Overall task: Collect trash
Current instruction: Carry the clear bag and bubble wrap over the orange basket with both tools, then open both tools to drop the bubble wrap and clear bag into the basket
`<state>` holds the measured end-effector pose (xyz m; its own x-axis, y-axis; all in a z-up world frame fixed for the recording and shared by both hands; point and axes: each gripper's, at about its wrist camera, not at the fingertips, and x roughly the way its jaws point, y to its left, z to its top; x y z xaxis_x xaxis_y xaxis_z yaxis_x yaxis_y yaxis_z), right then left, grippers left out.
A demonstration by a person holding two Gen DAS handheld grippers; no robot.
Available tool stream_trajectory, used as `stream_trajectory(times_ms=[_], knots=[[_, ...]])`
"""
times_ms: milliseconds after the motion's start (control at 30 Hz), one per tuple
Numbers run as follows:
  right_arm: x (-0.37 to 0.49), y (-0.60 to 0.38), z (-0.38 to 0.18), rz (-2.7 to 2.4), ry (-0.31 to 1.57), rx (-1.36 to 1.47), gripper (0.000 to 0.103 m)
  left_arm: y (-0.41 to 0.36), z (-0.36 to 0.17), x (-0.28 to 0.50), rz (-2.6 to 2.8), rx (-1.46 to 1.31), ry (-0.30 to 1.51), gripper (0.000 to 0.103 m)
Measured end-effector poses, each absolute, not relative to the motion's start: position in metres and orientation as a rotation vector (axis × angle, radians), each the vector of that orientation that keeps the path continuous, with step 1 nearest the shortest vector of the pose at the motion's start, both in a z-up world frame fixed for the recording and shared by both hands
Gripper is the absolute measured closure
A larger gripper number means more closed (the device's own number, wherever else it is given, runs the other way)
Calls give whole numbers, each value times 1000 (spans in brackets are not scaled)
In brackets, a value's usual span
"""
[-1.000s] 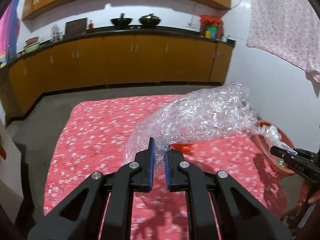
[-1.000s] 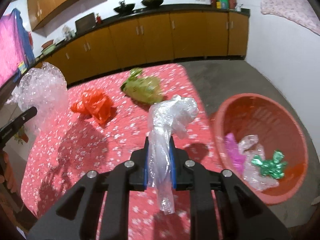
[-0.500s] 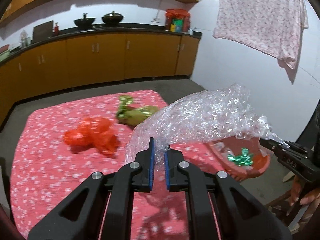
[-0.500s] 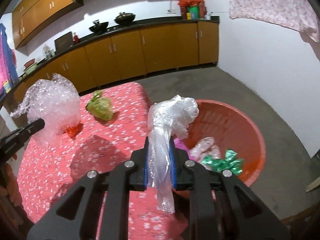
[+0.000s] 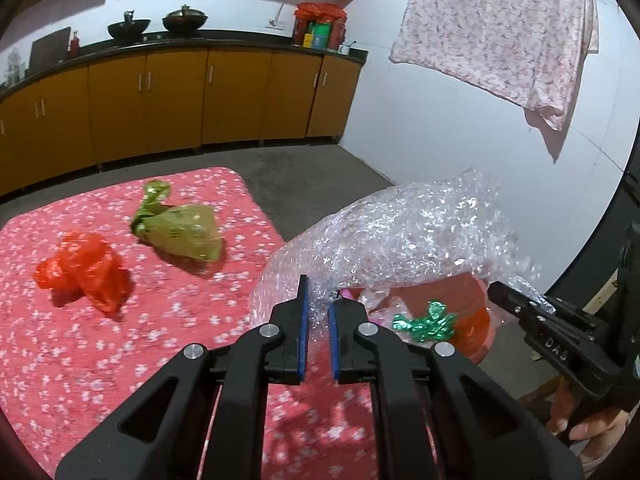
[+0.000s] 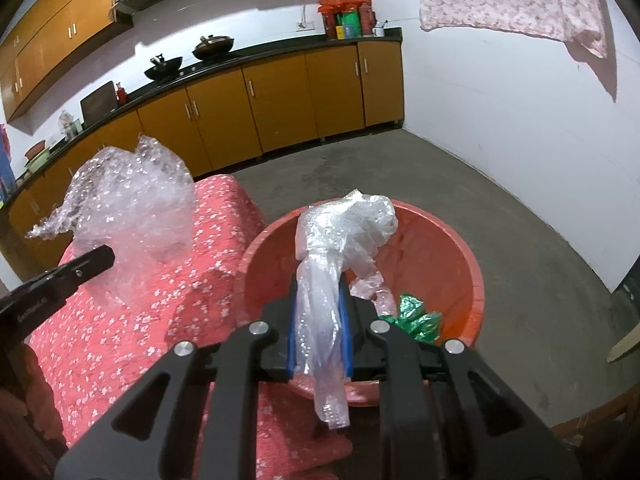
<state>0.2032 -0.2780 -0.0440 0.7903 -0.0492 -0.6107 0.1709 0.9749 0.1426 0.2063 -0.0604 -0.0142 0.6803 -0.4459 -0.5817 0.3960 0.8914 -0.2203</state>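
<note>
My left gripper [image 5: 318, 312] is shut on a crumpled sheet of bubble wrap [image 5: 404, 236], held in the air above the table's right edge; the wrap also shows in the right wrist view [image 6: 132, 208]. My right gripper [image 6: 320, 320] is shut on a clear plastic bag [image 6: 332, 264], held over the near rim of the red basin [image 6: 460, 256]. The basin [image 5: 476, 320] stands on the floor right of the table and holds a green foil wrapper [image 5: 426, 322], clear plastic and a pink scrap. A red bag [image 5: 82, 272] and a green bag [image 5: 180, 230] lie on the table.
The table has a red flowered cloth [image 5: 80, 352]. Orange kitchen cabinets [image 5: 180, 100] run along the far wall under a black counter. A patterned cloth [image 5: 500, 32] hangs on the white wall at right. Grey concrete floor [image 6: 520, 216] surrounds the basin.
Both grippers have swung right, from over the table toward the basin, each keeping its load. The right gripper's bag now hangs over the basin; the left's bubble wrap nears the table's right edge.
</note>
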Motion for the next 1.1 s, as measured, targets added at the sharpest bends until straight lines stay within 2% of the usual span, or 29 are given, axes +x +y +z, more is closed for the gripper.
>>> stream_trajectory(times_ms=[1100], knots=[[230,-338,-66,-198,626,271,85,-173,-37,240,-677,-102,745,95]])
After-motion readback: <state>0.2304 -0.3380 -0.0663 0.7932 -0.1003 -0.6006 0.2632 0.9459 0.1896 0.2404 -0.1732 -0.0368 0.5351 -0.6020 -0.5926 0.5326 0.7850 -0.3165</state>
